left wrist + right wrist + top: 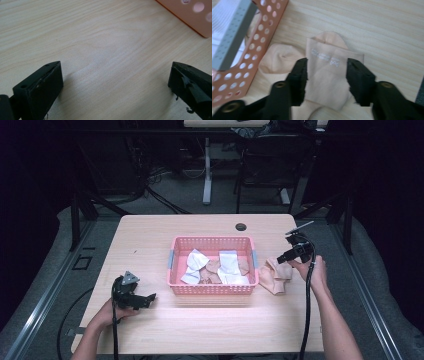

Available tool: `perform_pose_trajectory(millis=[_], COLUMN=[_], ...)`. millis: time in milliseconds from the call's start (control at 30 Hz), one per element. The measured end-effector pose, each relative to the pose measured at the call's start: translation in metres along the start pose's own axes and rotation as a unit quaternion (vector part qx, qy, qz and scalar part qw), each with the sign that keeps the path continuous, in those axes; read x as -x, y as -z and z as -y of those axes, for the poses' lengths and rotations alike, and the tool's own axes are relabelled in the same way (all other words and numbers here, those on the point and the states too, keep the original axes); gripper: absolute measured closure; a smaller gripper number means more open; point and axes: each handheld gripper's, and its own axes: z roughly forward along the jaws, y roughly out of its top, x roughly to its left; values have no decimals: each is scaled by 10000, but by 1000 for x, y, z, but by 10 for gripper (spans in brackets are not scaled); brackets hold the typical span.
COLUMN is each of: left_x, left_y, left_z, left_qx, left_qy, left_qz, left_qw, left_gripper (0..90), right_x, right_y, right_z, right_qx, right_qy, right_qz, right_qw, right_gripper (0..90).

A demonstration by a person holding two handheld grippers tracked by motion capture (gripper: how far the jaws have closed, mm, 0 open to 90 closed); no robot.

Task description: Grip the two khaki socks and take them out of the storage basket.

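While several socks already lie in the basket [175, 261] at the table's [150, 235] centre, white ones [229, 262] and beige ones [212, 267] mixed together, a small pile of beige socks [275, 276] sits on the wood just beside the basket's three-o'clock wall. So the sorting looks partly done, with this pile left to go in.

At the pile, the right gripper [327, 75] points down with its jaws half open, straddling the top sock [329, 75], the folded one with a small white print; the pads stand at either edge of it without clearly pinching, so I judge it not gripped at this moment.

At about eight o'clock from the basket, the left gripper [145, 299] rests low over bare wood, jaws wide and holding nothing, the basket's corner [192, 15] at its one o'clock.
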Motion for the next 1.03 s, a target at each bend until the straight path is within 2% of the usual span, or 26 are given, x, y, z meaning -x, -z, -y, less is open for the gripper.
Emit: perform_pose_trajectory(millis=[200, 233, 267, 300, 400, 467, 533, 567, 667, 800, 867, 1033], left_x=[0, 0, 0, 0, 0, 0, 0, 0, 0, 0, 0, 0], left_y=[0, 0, 0, 0, 0, 0, 0, 0, 0, 0, 0, 0], left_z=[0, 0, 0, 0, 0, 0, 0, 0, 0, 0, 0, 0], left_qx=[-3, -6, -4, -5, -5, -6, -4, -4, -6, 3, 3, 2], left_qy=[-2, -10, -3, -5, -5, -7, -3, -3, -10, 6, 5, 4], left_qz=[4, 3, 4, 4, 5, 6, 5, 7, 1, 2, 2, 1], left_qw=[10000, 10000, 10000, 10000, 10000, 10000, 10000, 10000, 10000, 10000, 10000, 10000], left_gripper=[0, 0, 0, 0, 0, 0, 0, 0, 0, 0, 0, 0], right_x=[-7, -8, -10, -10, -13, -17, -20, -21, -23, -23, -21, -21], right_y=[25, 27, 31, 34, 42, 47, 49, 49, 46, 38, 34, 28], right_z=[13, 15, 18, 21, 27, 35, 44, 50, 67, 86, 91, 90], right_qx=[242, 341, 440, 483, 477, 550, 520, 503, 422, 300, 160, 64], right_qy=[167, 145, 144, 214, 285, 367, 525, 565, 703, 787, 778, 780], right_qz=[-25, -36, 57, 91, -35, -73, 16, -45, 46, 43, 37, 7], right_qw=[9996, 9993, 9989, 9986, 9985, 9978, 9973, 9971, 9966, 9964, 9968, 9969], right_gripper=[288, 204, 137, 125, 33, 9, 0, 0, 0, 0, 0, 0])
